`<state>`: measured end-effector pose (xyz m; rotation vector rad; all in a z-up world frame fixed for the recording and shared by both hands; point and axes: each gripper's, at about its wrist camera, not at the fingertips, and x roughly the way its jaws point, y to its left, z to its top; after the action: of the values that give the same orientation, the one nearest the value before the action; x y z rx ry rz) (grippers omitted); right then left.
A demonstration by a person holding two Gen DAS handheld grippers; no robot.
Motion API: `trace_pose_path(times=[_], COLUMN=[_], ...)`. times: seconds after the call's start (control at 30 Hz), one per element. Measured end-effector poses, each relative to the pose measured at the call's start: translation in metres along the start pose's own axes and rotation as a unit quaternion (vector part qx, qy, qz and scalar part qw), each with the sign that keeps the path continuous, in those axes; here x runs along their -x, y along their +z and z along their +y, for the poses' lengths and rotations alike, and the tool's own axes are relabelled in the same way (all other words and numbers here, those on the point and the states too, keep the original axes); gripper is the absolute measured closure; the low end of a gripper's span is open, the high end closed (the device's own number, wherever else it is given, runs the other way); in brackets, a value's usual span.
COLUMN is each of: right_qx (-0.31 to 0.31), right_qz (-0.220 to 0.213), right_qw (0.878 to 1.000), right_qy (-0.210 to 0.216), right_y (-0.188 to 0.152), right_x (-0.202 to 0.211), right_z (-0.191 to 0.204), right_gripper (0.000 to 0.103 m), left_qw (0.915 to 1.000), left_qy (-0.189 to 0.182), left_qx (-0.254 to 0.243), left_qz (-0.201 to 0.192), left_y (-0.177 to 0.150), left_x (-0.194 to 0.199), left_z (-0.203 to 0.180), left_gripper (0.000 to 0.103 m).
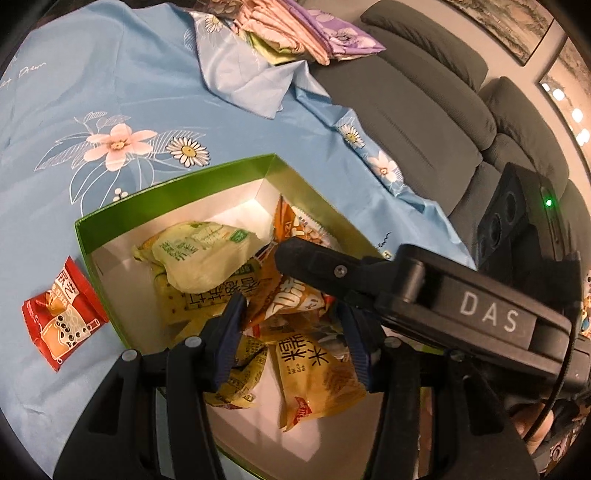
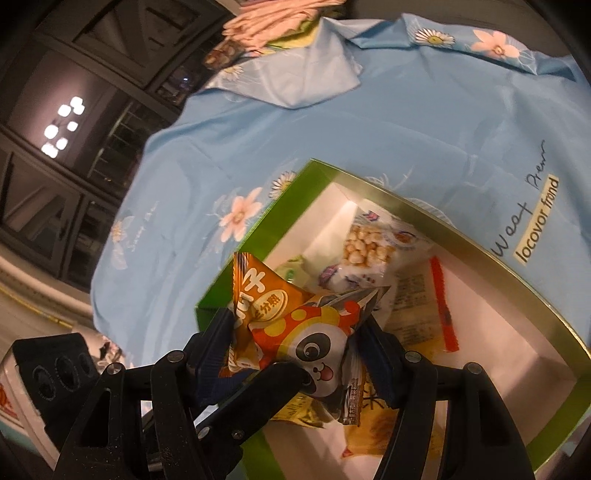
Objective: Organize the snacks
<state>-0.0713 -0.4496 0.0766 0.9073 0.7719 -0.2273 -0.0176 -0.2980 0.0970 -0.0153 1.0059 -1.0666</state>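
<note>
A green box with a white inside sits on the blue floral cloth and holds several snack packets. My left gripper hangs over its near end, shut on an orange packet. One finger of the right gripper crosses just above that packet. In the right wrist view my right gripper is over the box, shut on a panda-print packet. The orange packet lies against its left pad, and a left-gripper finger pokes in below. A red packet lies on the cloth left of the box.
The blue floral cloth covers the table. Folded fabrics are piled at the far edge. A grey sofa stands to the right. Dark cabinets and windows lie past the table's left edge in the right wrist view.
</note>
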Motion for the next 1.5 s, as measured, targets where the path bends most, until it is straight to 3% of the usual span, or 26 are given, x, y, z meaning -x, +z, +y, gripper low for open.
trace_pose_path(times=[0.2,0.43,0.53,0.73,0.9,1.13,1.5], right_qx=[-0.001,-0.002,-0.004,0.006,0.017,0.051,0.125], right_qz=[0.002,0.004,-0.002,-0.02,-0.032,-0.041,-0.036], right_qw=[1.0,0.999,0.999,0.998,0.997,0.995,0.989], right_qy=[-0.031,-0.045,-0.05,-0.058,-0.064,-0.072,-0.066], right_y=[0.002,0.004,0.004,0.003,0.003,0.0,-0.019], right_x=[-0.004,-0.005,-0.004,0.003,0.008,0.009,0.003], right_z=[-0.003,-0.005,-0.006,-0.003,0.002,0.019,0.066], right_gripper=[0.034,0.033,0.025,0.02,0.02,0.02,0.02], left_qw=[0.9999,0.9998,0.9993,0.9989,0.9955,0.9838,0.9562], left_qy=[0.014,0.018,0.028,0.04,0.084,0.169,0.279], left_qx=[0.005,-0.007,-0.015,-0.001,-0.008,-0.007,0.043], left_qz=[0.002,-0.001,-0.017,-0.027,-0.041,-0.059,-0.079], left_y=[-0.002,-0.005,-0.007,-0.007,-0.009,-0.022,-0.06], left_x=[-0.003,0.0,0.006,0.019,0.03,0.052,0.111], left_z=[0.003,0.003,0.001,0.007,0.009,0.02,0.059], left_gripper=[0.049,0.031,0.018,0.015,0.014,0.012,0.006])
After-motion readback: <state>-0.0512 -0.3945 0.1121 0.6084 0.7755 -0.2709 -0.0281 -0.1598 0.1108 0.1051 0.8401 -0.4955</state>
